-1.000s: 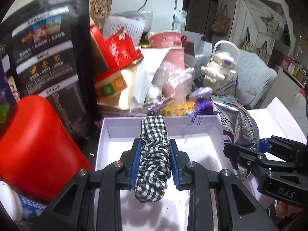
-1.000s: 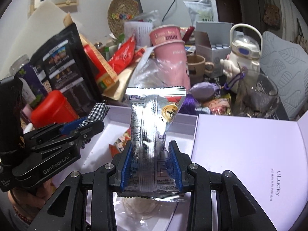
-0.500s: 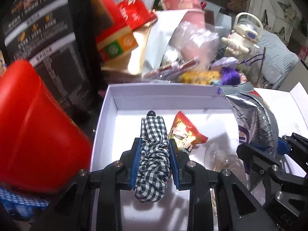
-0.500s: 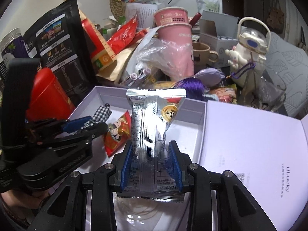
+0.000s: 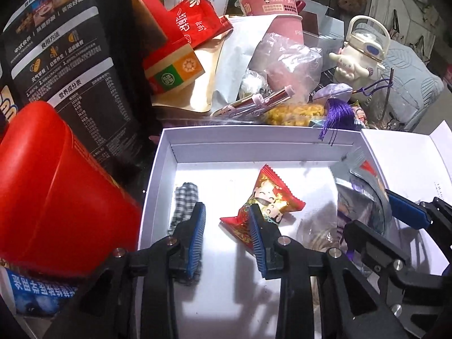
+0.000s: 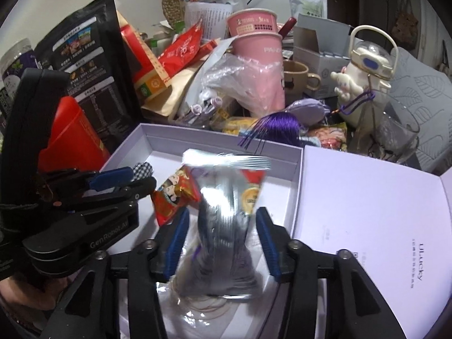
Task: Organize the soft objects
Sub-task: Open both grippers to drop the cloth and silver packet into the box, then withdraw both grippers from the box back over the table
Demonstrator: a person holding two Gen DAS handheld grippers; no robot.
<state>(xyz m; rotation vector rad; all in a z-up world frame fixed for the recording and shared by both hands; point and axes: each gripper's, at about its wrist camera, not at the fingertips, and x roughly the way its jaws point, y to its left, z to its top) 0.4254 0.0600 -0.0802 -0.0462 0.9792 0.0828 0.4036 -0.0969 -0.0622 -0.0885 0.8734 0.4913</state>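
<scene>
Left wrist view shows the left gripper (image 5: 226, 240) parted, its black-and-white checked fabric scrunchie (image 5: 183, 206) dropped inside the white cardboard box (image 5: 158, 175), while the right gripper (image 6: 221, 243), jaws just opening, frees the silver foil snack packet (image 6: 226, 212), which might tip onto the box rim.

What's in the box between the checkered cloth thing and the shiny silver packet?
A red candy packet lies on the box floor between the checkered scrunchie and the silver packet. The left wrist view shows it best.
</scene>
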